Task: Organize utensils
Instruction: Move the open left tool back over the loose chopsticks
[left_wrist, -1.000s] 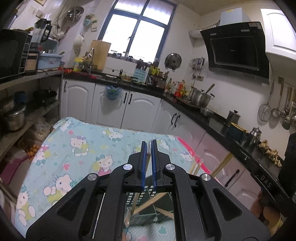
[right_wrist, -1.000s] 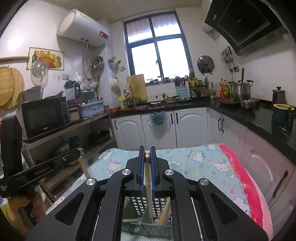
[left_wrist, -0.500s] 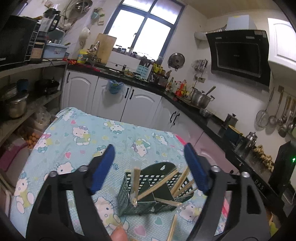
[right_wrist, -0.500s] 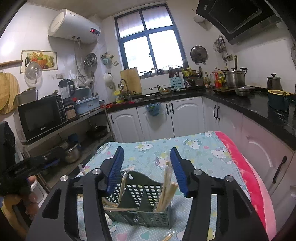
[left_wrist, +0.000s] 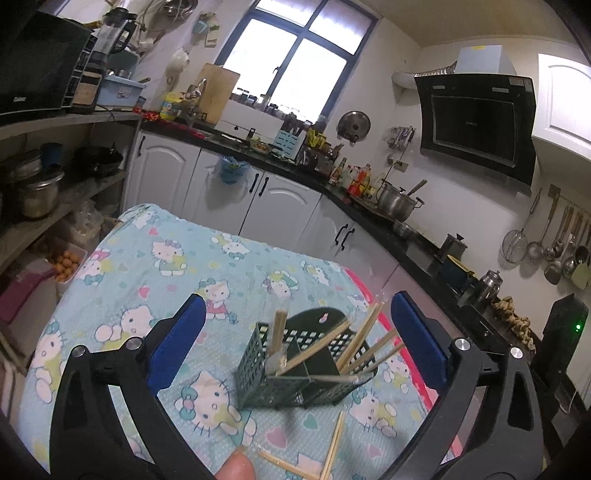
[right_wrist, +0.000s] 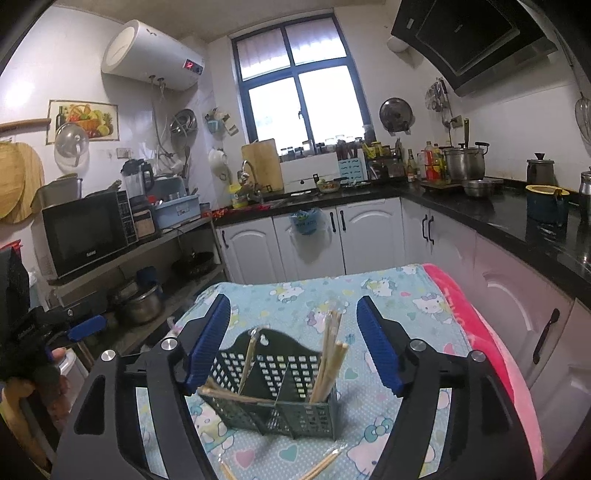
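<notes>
A dark green perforated utensil holder (left_wrist: 306, 373) (right_wrist: 273, 395) stands on the cartoon-cat tablecloth (left_wrist: 155, 280), with several wooden chopsticks (left_wrist: 354, 339) (right_wrist: 328, 362) leaning in its compartments. More loose chopsticks (left_wrist: 332, 450) (right_wrist: 321, 469) lie on the cloth in front of it. My left gripper (left_wrist: 295, 317) is opening, its blue pads wide apart and nothing pressed between them. My right gripper (right_wrist: 293, 321) is also opening, empty, with the holder standing beyond and below its fingers.
A pink cloth edge (right_wrist: 476, 317) runs along the table's right side. White cabinets (right_wrist: 369, 236) and a black counter stand behind. Shelves with a microwave (right_wrist: 85, 232) and pots are at the left. A fingertip (left_wrist: 236, 467) shows at the left view's bottom.
Both grippers went from shut on chopsticks to wide open and drew back from the holder. The chopsticks they held now stand in the holder.
</notes>
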